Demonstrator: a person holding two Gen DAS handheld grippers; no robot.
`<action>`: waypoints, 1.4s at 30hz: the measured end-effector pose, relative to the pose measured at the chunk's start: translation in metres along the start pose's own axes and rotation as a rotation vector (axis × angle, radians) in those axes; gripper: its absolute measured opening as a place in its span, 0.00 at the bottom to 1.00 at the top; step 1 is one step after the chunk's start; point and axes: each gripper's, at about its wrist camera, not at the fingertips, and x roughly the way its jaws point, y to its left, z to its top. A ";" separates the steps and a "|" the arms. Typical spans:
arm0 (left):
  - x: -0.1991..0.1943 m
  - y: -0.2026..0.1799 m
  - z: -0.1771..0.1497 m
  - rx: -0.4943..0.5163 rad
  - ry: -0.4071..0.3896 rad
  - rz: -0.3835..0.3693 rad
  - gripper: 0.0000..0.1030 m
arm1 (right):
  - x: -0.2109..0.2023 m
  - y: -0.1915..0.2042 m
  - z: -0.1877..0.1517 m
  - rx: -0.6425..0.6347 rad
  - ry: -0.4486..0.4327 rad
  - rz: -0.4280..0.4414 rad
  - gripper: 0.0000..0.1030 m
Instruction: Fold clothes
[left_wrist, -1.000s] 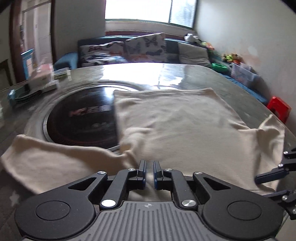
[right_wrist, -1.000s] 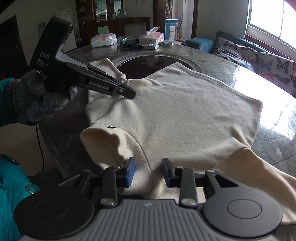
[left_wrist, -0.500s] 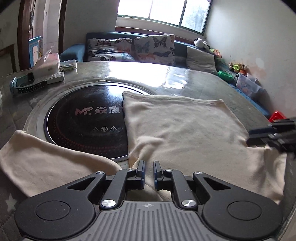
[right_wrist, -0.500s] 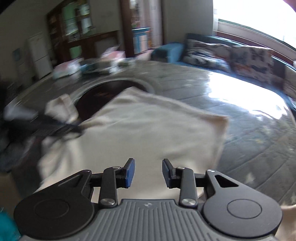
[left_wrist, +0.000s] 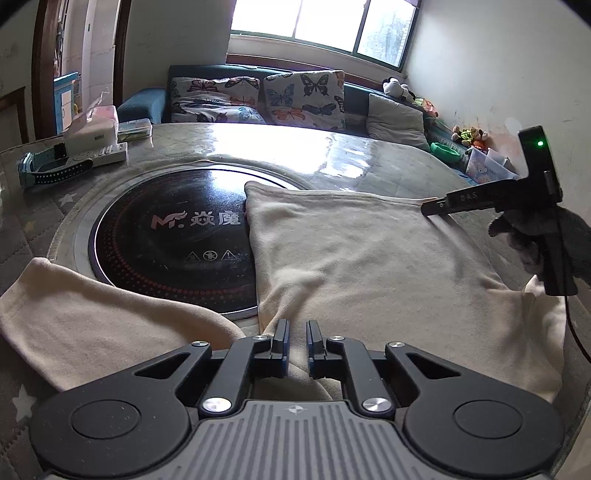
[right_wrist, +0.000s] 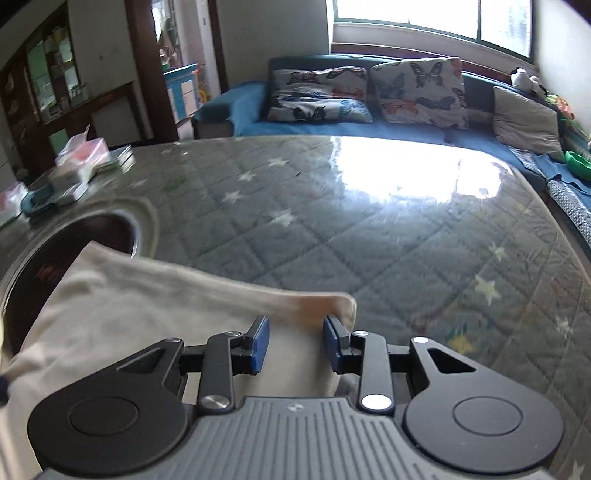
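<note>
The right claw (right_wrist: 295, 343) has been swung from the collar to the far hem corner of the shirt (left_wrist: 369, 266), its jaws parted around that corner. The left claw (left_wrist: 296, 345) is kept nearly clenched by the armpit; whether cloth is pinched cannot be told. The shirt is spread flat on the surface (right_wrist: 369, 229), so a fold seems about to be started.

A cream garment (left_wrist: 369, 266) lies on the grey star-quilted worktop (right_wrist: 369, 236), near butterfly-print cushions (left_wrist: 303, 96) on a blue sofa (right_wrist: 229, 107).

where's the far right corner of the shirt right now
In the right wrist view, that corner of the cream shirt lies on the quilted table, just ahead of the open right gripper.
</note>
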 end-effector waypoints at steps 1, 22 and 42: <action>-0.004 0.001 0.000 0.000 -0.010 0.004 0.11 | 0.001 0.001 0.002 -0.002 -0.002 0.000 0.31; -0.040 0.128 -0.002 -0.261 -0.083 0.571 0.49 | -0.117 0.179 -0.072 -0.523 -0.041 0.388 0.38; -0.085 0.137 -0.018 -0.349 -0.212 0.538 0.05 | -0.127 0.265 -0.139 -0.760 -0.029 0.490 0.37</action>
